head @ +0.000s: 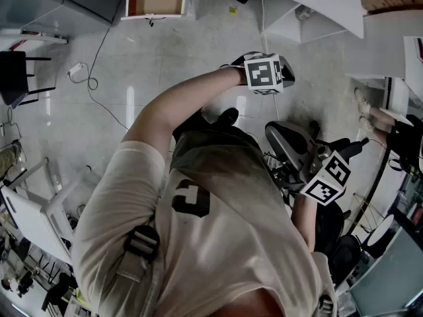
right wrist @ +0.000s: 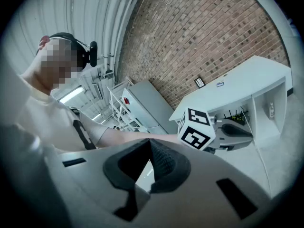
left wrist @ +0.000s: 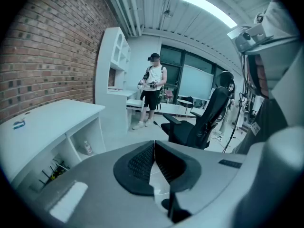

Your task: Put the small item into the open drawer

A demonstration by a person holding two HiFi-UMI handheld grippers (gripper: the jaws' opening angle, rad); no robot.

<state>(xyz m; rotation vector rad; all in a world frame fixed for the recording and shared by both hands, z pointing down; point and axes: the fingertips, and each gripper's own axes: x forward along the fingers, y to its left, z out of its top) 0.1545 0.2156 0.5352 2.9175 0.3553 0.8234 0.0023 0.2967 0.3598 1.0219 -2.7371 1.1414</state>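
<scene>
Black-and-white square markers [right wrist: 195,132] cover the cube [head: 264,73] on the left gripper [left wrist: 153,143].

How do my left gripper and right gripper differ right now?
The left gripper is stretched out ahead on an extended arm; the right gripper sits close beside the torso. The left gripper faces a black office chair; the right gripper faces the left one and a white desk. Both have jaws shut on nothing.
</scene>
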